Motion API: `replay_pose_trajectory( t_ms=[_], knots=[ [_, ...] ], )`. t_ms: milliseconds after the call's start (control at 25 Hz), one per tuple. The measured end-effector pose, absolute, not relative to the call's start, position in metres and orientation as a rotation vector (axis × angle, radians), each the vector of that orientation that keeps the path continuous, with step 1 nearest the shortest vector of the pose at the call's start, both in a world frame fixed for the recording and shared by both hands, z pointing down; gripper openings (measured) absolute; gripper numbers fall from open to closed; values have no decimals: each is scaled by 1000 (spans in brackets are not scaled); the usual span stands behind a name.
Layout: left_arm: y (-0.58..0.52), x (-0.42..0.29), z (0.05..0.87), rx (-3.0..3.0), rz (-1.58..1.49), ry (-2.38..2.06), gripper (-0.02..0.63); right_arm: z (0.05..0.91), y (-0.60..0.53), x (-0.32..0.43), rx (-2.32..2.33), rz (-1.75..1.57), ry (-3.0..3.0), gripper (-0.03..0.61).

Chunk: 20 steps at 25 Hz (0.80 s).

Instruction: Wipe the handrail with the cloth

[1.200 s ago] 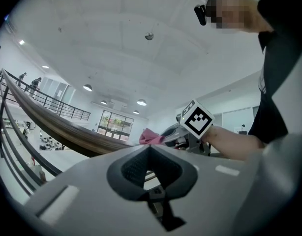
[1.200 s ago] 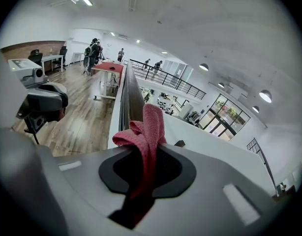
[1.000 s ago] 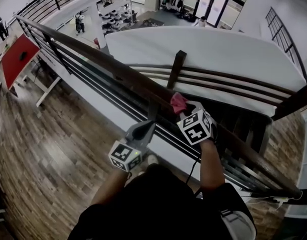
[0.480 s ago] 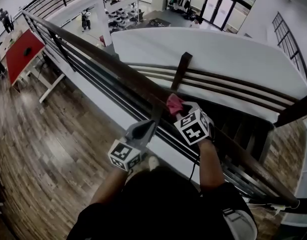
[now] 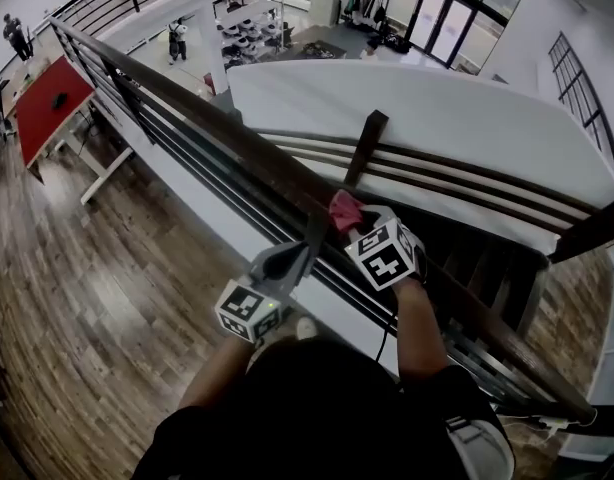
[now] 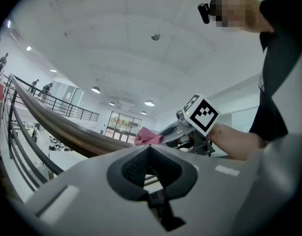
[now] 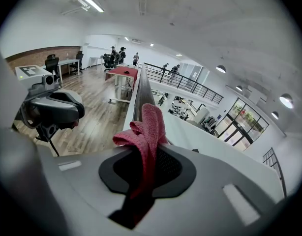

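Observation:
A dark wooden handrail (image 5: 227,138) runs from the upper left down to the lower right. My right gripper (image 5: 353,220) is shut on a pink cloth (image 5: 343,209) and holds it against the top of the rail. In the right gripper view the cloth (image 7: 148,127) bunches out from between the jaws, with the handrail (image 7: 142,90) stretching ahead. My left gripper (image 5: 303,250) hovers just below and left of the rail, shut with nothing in it. The left gripper view looks past its closed tips (image 6: 150,147) to the cloth (image 6: 147,136) and the handrail (image 6: 67,132).
Thin metal bars (image 5: 187,158) run under the rail, with a dark post (image 5: 365,146) beyond it. A white wall top (image 5: 427,98) lies past the railing. To the left are wood flooring (image 5: 77,268) and a red table (image 5: 49,108). People stand far off.
My right gripper has slid the cloth a little to the left along the rail, away from the dark post. The left gripper has stayed beside it.

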<state>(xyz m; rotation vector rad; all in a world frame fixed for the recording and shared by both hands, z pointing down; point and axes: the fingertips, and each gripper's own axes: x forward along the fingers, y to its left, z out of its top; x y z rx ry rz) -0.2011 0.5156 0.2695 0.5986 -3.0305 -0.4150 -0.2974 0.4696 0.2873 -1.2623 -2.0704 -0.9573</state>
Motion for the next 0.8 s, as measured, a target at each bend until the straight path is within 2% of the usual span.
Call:
replay_pose_trajectory(
  t_ms=[800],
  knots=[
    [550,-207,269,452,-455,-3073,0,288,500,-297,-1375,-944,-2059,52]
  ],
)
